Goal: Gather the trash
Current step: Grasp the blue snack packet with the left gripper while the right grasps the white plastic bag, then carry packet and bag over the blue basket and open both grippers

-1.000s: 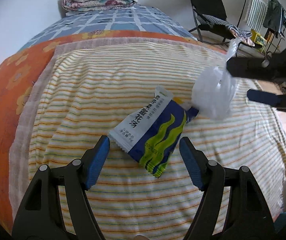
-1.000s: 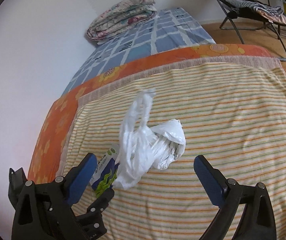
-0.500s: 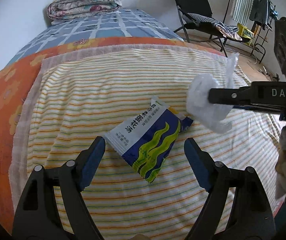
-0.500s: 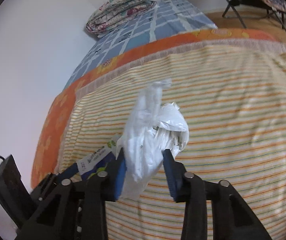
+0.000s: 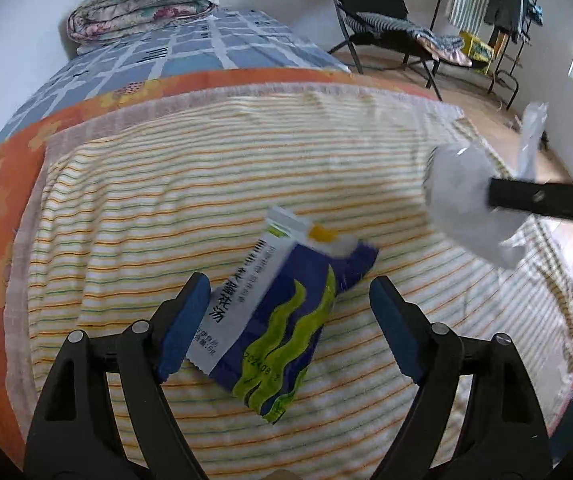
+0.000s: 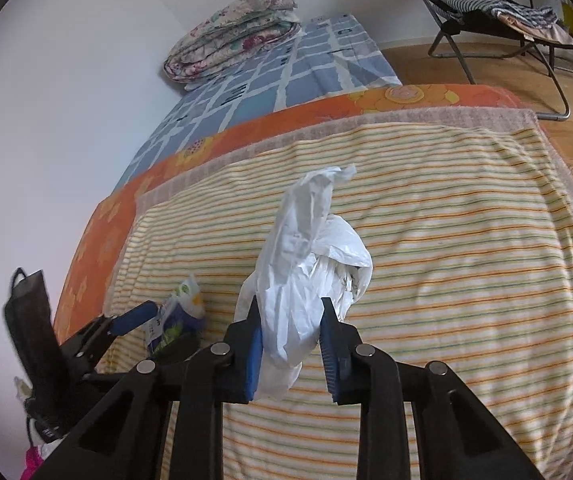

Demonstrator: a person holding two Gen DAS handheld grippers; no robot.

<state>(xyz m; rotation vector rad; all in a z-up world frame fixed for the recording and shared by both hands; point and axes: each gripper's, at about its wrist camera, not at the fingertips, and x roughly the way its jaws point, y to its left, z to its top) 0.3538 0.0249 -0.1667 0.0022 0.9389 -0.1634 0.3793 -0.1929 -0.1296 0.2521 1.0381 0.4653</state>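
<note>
Bare striped blanket (image 6: pixel 466 280) ahead, folded quilt (image 6: pixel 234 40) far end, chair (image 5: pixel 374 12) beyond

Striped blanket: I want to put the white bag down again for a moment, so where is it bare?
The striped blanket lies bare from the white bag to its right edge, and back to the orange floral sheet. Crowded: the near left, where the blue snack packet lies between the left tool's open fingers, beside the right tool, closing on the bag.

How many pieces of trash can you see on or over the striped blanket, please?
2. A blue-and-green packet lies on the striped blanket, between the open left hand-held gripper's fingers. A crumpled white plastic bag sits clamped in the closing right hand-held gripper. More may be hidden.
</note>
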